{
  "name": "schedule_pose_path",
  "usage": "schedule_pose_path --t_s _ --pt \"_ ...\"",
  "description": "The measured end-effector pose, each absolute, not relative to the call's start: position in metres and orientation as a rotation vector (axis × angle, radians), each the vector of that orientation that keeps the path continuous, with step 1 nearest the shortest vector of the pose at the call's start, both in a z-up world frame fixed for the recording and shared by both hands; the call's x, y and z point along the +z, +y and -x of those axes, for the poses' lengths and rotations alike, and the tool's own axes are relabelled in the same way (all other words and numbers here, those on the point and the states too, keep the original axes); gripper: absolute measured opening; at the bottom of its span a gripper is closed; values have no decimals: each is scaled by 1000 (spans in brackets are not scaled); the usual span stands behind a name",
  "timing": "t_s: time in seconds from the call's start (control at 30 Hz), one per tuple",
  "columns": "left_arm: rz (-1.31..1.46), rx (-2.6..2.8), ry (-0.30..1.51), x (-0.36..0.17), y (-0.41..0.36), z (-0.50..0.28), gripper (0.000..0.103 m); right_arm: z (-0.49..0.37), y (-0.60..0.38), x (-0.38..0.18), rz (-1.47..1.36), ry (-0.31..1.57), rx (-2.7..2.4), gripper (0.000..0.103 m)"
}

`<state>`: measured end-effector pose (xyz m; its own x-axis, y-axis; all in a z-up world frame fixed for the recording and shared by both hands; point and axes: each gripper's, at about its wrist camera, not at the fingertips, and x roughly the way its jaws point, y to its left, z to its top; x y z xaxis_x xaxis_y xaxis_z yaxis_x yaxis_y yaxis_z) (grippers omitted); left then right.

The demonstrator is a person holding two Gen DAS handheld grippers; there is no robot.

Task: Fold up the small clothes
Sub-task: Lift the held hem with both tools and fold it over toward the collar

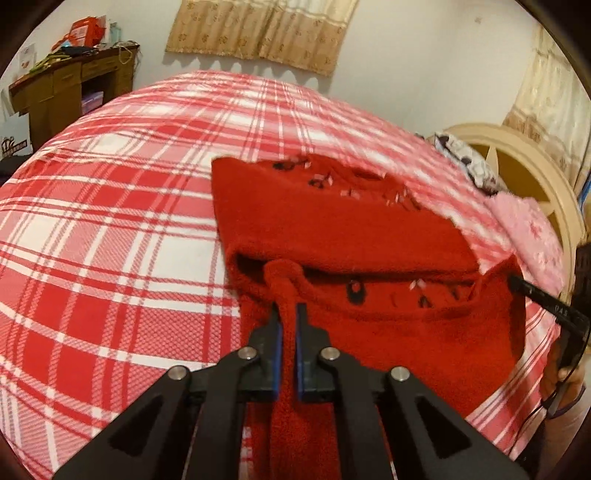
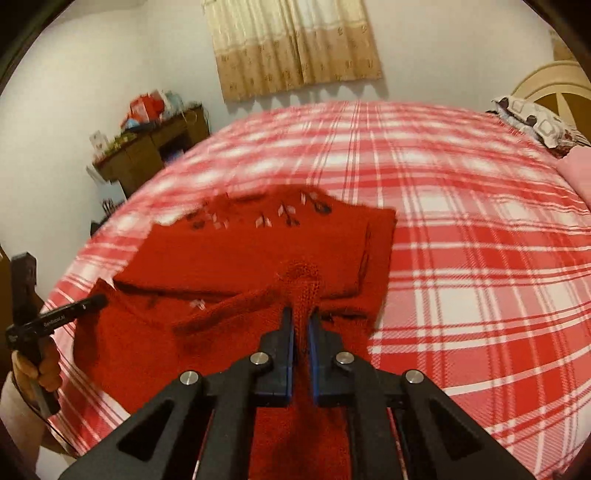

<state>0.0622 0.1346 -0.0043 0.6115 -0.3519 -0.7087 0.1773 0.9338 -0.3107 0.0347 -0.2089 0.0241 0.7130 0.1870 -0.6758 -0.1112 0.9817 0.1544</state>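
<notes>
A small red knitted sweater (image 1: 332, 225) with dark and white flower stitching lies on the red and white plaid bed (image 1: 110, 221), its near part lifted. My left gripper (image 1: 289, 306) is shut on a bunched fold of the sweater's near left edge. My right gripper (image 2: 301, 312) is shut on a bunched fold of the sweater (image 2: 236, 254) at its near right edge. Each gripper shows in the other's view, at the sweater's far corner: the right one (image 1: 515, 282) and the left one (image 2: 99, 301).
The plaid bed (image 2: 461, 221) fills both views. A cream headboard (image 1: 517, 155), a patterned pillow (image 1: 469, 162) and a pink blanket (image 1: 528, 229) lie at the right. A brown desk (image 1: 70, 85) with clutter stands by the far wall, under a beige curtain (image 1: 258, 29).
</notes>
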Motion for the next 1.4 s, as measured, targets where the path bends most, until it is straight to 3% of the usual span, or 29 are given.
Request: schedule_pose_path --t_s 0.27,0.57,0.77,1.1,1.4 --pt "255 -236 802 36 136 -84 6 -54 -208 62 -130 681 164 6" --pt "285 -100 787 58 135 -163 6 -143 -200 87 -45 631 89 6" --pt "272 -22 778 47 129 -218 6 -209 -203 55 -8 618 -35 6" --pt "227 80 879 -35 111 -281 6 -263 -227 -24 -95 778 -135 6" --pt "168 108 911 -37 103 -285 17 -271 -211 -40 15 875 -209 10"
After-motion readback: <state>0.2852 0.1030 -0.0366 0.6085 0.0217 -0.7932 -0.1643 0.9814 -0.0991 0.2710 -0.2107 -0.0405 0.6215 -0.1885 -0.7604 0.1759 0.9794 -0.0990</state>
